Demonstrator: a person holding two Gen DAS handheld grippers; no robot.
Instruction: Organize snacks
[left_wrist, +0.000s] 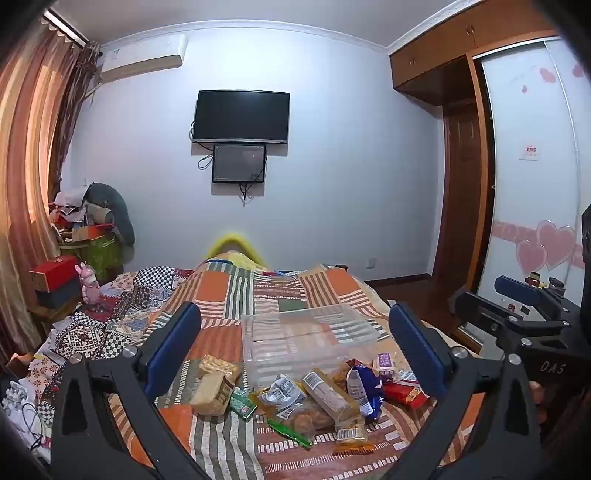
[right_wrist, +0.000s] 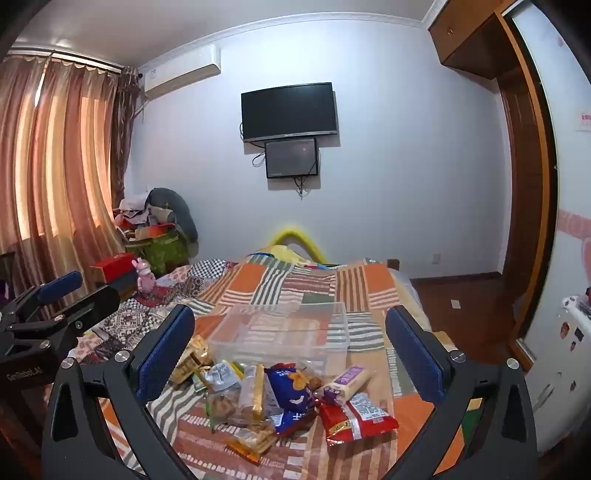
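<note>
A pile of snack packets (left_wrist: 314, 398) lies on the patchwork bedspread, also in the right wrist view (right_wrist: 273, 398). It includes a blue bag (right_wrist: 291, 391), a red packet (right_wrist: 354, 417), a purple-labelled pack (right_wrist: 347, 380) and beige cracker packs (left_wrist: 214, 384). A clear plastic box (left_wrist: 306, 332) stands just behind the pile, empty (right_wrist: 284, 332). My left gripper (left_wrist: 295, 343) is open above the pile. My right gripper (right_wrist: 291, 343) is open above it too, holding nothing.
The bed (left_wrist: 221, 291) fills the foreground. A cluttered stand with boxes and a pink toy (left_wrist: 88, 284) sits at the left by the curtains. A wardrobe (left_wrist: 461, 184) and wooden floor are at the right. A TV (left_wrist: 240, 116) hangs on the far wall.
</note>
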